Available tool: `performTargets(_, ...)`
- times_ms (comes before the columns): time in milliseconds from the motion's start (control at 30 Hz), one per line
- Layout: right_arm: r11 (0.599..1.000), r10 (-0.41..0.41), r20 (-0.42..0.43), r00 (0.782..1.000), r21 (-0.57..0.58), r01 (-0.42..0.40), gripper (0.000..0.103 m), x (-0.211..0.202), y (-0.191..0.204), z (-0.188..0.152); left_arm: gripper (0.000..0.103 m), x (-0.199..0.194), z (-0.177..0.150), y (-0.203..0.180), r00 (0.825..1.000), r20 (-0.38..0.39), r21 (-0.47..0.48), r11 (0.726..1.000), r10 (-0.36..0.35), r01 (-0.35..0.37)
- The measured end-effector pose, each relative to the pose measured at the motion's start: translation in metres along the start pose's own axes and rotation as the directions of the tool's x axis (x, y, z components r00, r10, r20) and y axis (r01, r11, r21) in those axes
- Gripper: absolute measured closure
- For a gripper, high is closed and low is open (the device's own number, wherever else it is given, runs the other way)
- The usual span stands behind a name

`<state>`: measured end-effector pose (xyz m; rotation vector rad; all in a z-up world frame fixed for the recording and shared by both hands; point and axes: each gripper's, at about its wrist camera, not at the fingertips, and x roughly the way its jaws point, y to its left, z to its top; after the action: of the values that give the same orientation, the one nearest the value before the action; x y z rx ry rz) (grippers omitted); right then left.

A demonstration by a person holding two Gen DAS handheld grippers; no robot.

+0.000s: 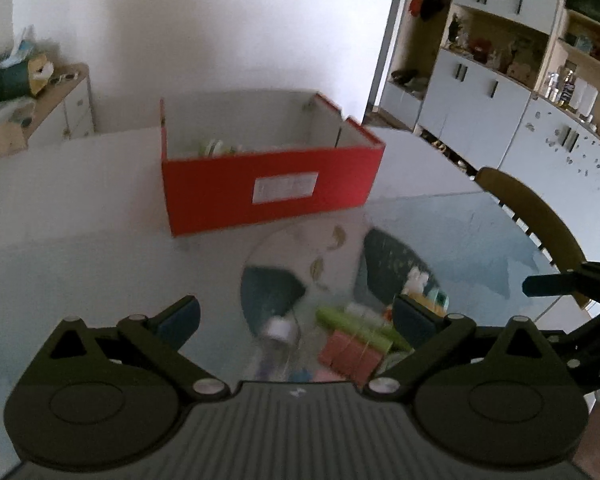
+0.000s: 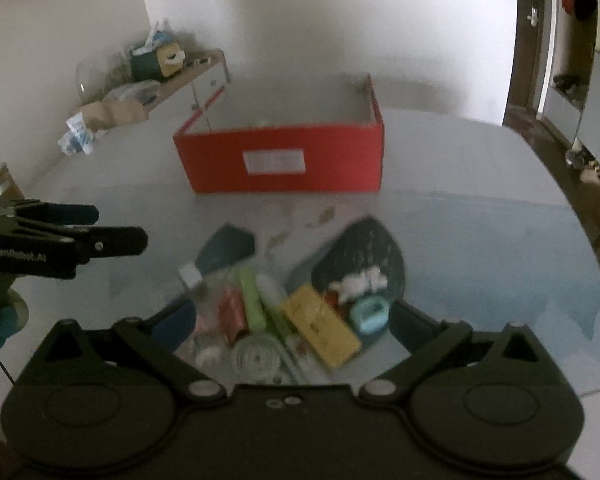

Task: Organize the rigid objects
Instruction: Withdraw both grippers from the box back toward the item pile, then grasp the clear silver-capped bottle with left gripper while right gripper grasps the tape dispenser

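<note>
- A plain white wall [image 1: 220, 32] stands far behind the worktop [image 1: 80, 200].
- Shelving with white cabinets [image 1: 480, 92] lines the right.
- A cluttered low cabinet [image 1: 60, 108] sits far left.

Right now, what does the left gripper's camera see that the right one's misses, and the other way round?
Only the left wrist view shows the cupboard wall and a wooden chair back. Only the right wrist view shows a yellow box, a teal object and a door. Both show the red box, the pile's green tube, and the side cabinet.
</note>
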<state>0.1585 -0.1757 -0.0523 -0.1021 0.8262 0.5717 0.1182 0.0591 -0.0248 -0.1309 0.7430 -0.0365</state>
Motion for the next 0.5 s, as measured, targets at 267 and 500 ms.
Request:
performTargets(267, 0.999, -0.011, -0.06, 0.998, -0.038, 0.009, 0.009, 0.017, 0.011, -0.038, 0.0, 0.017, -0.042, 0.007, 0.999, -0.047, -0.012, 1.0, 0.006, -0.006)
performTargets(500, 0.996, -0.004, -0.102, 0.995, -0.084, -0.004, 0.022, 0.036, 0.017, -0.054, 0.0, 0.033, -0.053, 0.017, 0.996, -0.087, -0.036, 0.999, 0.022, -0.025)
